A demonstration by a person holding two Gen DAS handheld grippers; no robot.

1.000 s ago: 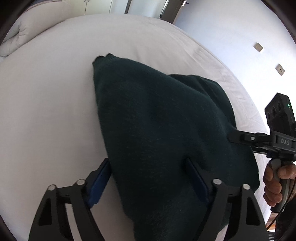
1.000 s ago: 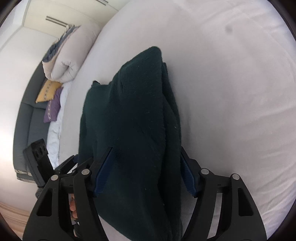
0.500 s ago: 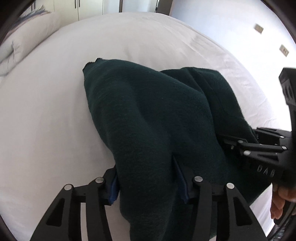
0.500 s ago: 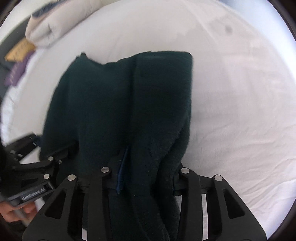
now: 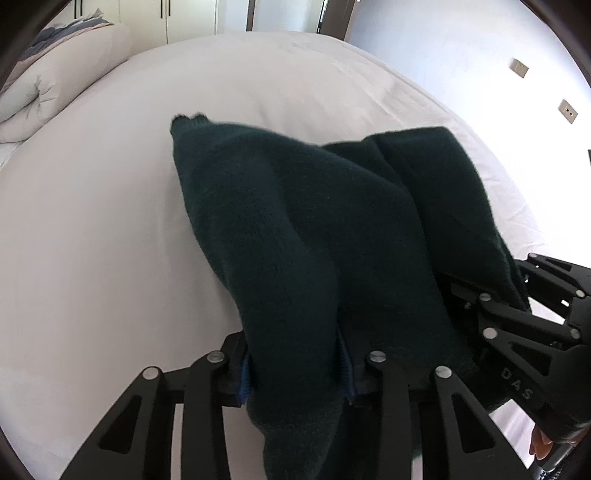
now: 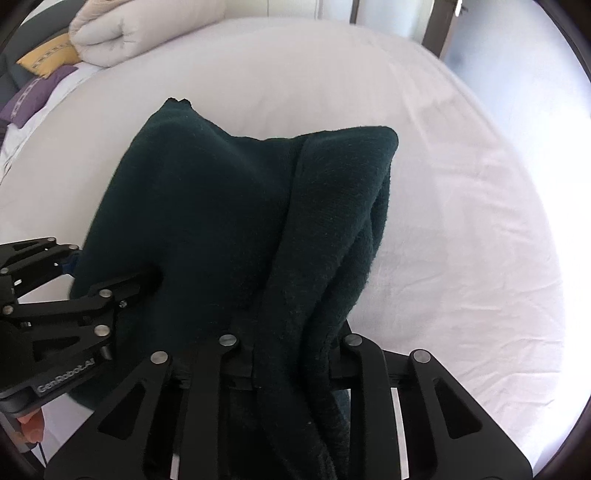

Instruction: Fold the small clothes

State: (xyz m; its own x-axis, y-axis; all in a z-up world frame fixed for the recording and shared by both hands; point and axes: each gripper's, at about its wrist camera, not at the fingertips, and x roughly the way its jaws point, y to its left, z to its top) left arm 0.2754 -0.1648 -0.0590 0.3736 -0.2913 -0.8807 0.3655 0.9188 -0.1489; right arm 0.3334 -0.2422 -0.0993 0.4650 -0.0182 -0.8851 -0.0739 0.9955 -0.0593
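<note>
Dark green sweater drapes from the near edge toward the upper frame over the white bed, both jaws, just closing, clamped on bunched corners, left gripper beside right gripper.

A white-sheeted bed fills the bright room, with a rolled duvet and white wardrobe doors beyond.

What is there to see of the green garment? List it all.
The garment is dark green, a thick fuzzy knit with a ribbed edge at its far tip. It is bunched in loose folds, its near end gathered up, its far end resting on the white bed. The left gripper and right gripper, jaws just closing, each pinch a fold of it, side by side. Which kind of garment it is cannot be told.
</note>
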